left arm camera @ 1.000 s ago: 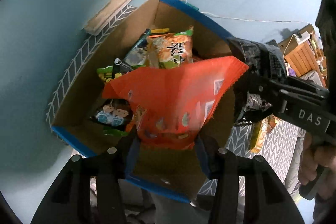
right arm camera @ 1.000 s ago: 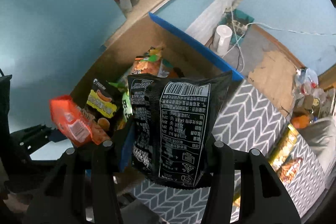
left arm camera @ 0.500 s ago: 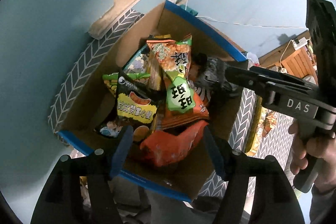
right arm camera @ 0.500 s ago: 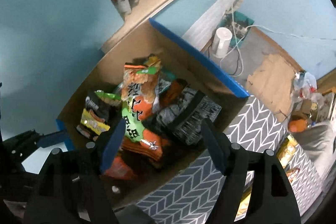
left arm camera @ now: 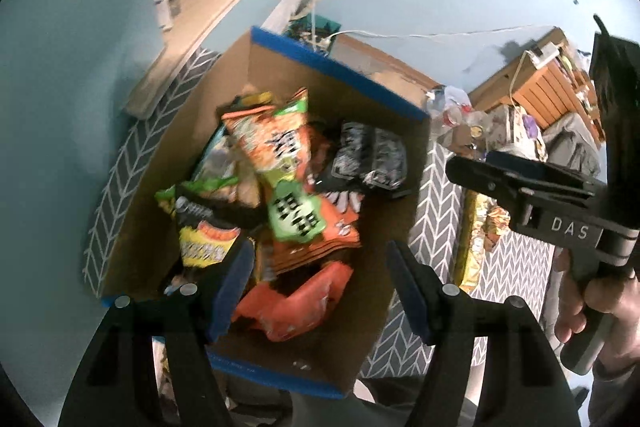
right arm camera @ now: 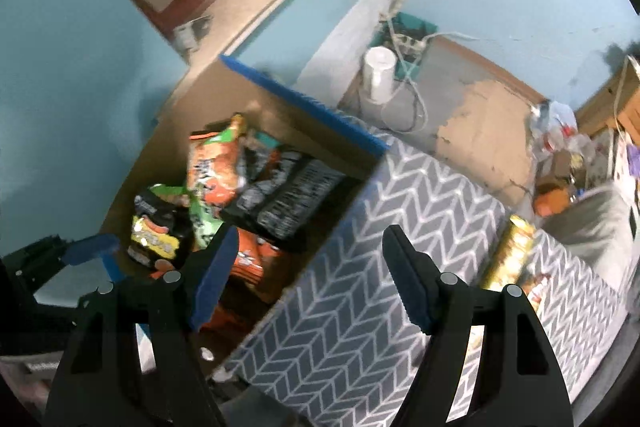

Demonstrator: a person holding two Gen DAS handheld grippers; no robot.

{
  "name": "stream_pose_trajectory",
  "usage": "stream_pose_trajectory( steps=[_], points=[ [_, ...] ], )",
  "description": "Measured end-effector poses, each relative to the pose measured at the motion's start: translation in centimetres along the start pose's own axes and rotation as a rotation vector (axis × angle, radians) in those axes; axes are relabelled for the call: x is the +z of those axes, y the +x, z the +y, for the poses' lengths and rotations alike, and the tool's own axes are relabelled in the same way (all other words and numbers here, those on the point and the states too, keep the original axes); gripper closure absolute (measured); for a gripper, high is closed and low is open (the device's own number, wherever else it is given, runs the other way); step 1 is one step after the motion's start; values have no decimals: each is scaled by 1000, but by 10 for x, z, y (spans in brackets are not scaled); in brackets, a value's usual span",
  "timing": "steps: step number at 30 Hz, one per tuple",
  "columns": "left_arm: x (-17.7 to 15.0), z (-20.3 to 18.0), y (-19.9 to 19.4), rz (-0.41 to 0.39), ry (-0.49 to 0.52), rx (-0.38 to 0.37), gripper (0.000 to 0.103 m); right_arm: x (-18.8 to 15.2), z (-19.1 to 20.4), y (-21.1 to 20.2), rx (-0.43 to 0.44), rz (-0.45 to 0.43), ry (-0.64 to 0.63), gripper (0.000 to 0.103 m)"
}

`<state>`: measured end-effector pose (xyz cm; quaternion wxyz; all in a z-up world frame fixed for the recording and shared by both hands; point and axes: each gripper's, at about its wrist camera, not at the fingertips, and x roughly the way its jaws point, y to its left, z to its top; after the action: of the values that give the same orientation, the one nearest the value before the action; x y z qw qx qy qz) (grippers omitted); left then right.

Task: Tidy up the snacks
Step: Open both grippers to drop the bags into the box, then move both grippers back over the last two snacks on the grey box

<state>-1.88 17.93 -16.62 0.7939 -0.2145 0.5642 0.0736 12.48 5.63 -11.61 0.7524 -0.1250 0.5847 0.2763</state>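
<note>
Cardboard box [left arm camera: 372, 99] with blue-taped rim sits mid-frame in the left wrist view, full of snack bags. Going left to right inside it: yellow-and-black bag [left arm camera: 206, 243] at lower left, orange-green bag [left arm camera: 276, 143] with large Chinese characters at centre, blurred and unreadable, orange bag [left arm camera: 292, 303] below it at the near edge, black bag [left arm camera: 368, 159] at right with white print too blurred to read. Left gripper [left arm camera: 320, 291] hangs over the box, jaws released, nothing between them. At the right edge the right gripper [left arm camera: 532, 183], marked "DAS", is held by a hand [left arm camera: 600, 303]. In the right wrist view its jaws are spread wide and empty over the grey chevron cloth [right arm camera: 400, 227]; the box is at centre left.
</note>
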Motion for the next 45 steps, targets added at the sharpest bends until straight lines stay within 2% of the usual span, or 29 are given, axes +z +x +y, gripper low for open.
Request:
stream_pose_trajectory(
  steps=[15,28,33,36,45],
  points=[
    [27,-61,9,1,143,-26,33,-31,-68,-26,-76,-14,143,28],
    [38,-120,42,27,234,-26,33,-67,-140,-33,-131,16,263,28],
    [37,-145,58,41,255,-47,33,-81,-174,-29,-162,39,320,28],
    [35,-160,69,46,271,-35,33,-90,-196,-22,-171,58,365,28],
    [24,-186,109,103,269,-29,33,-110,-249,5,-126,90,541,28]
  ],
)
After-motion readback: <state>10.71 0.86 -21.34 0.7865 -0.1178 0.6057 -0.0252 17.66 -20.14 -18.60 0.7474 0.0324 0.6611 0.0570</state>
